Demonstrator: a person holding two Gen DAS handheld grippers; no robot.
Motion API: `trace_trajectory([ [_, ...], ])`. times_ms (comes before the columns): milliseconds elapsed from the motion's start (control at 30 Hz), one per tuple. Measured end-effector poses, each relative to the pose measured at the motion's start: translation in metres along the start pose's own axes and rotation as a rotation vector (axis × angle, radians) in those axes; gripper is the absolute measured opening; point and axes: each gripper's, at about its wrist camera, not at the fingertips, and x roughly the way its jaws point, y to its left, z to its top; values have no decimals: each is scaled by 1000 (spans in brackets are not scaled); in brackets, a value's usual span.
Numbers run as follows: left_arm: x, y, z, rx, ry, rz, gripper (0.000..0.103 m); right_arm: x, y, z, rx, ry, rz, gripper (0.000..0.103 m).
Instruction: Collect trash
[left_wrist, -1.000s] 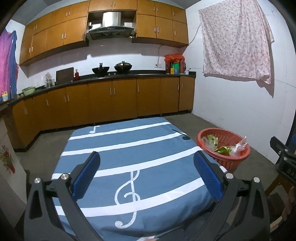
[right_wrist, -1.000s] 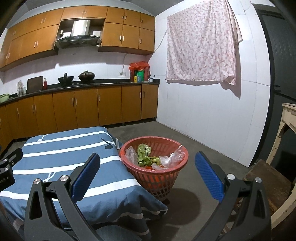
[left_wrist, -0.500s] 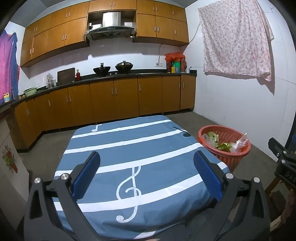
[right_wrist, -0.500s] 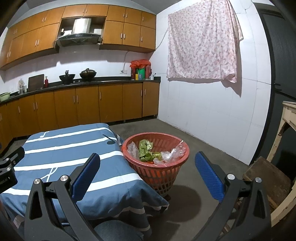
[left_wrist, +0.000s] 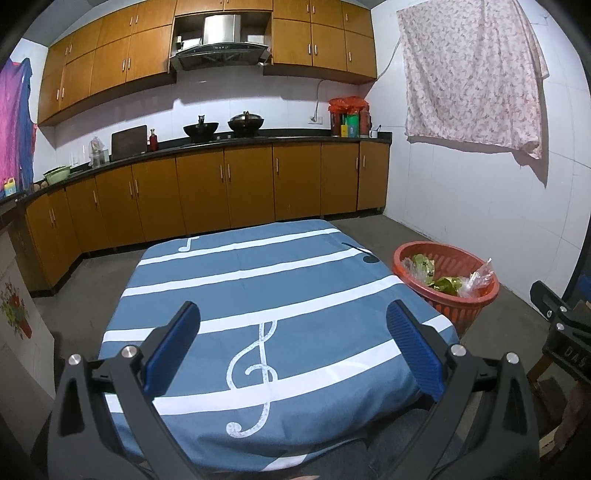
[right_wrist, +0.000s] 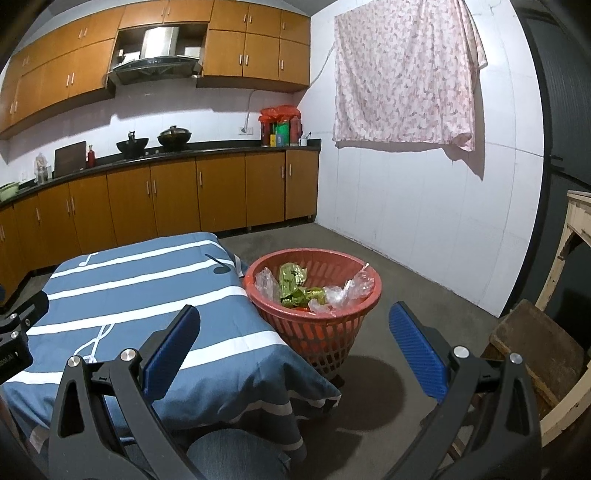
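Note:
A red plastic basket (right_wrist: 325, 332) stands on the floor at the table's right corner, also seen in the left wrist view (left_wrist: 465, 306). Inside it lie green wrappers (right_wrist: 295, 284) and crumpled clear plastic bags (right_wrist: 351, 291). My left gripper (left_wrist: 293, 350) is open above the near part of the blue striped tablecloth (left_wrist: 258, 288), holding nothing. My right gripper (right_wrist: 295, 350) is open too, hanging near the table's front right corner, short of the basket. No trash shows on the tablecloth (right_wrist: 122, 295).
Wooden kitchen cabinets (left_wrist: 229, 192) and a dark counter line the far wall. A floral cloth (right_wrist: 402, 74) hangs on the white right wall. A worn wooden stool (right_wrist: 535, 350) and a pale table leg (right_wrist: 565, 251) stand at the right. A person's knee in jeans (right_wrist: 236, 458) shows below.
Both grippers have drawn back and risen slightly, so the table and the basket look a little farther away. Their jaws stay equally wide.

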Motion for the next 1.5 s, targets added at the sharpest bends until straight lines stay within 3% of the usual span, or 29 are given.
trace_trajectory([
  [1500,1,-3,0,0,5,0,99,2,-1,-4,11,17,-2,101],
])
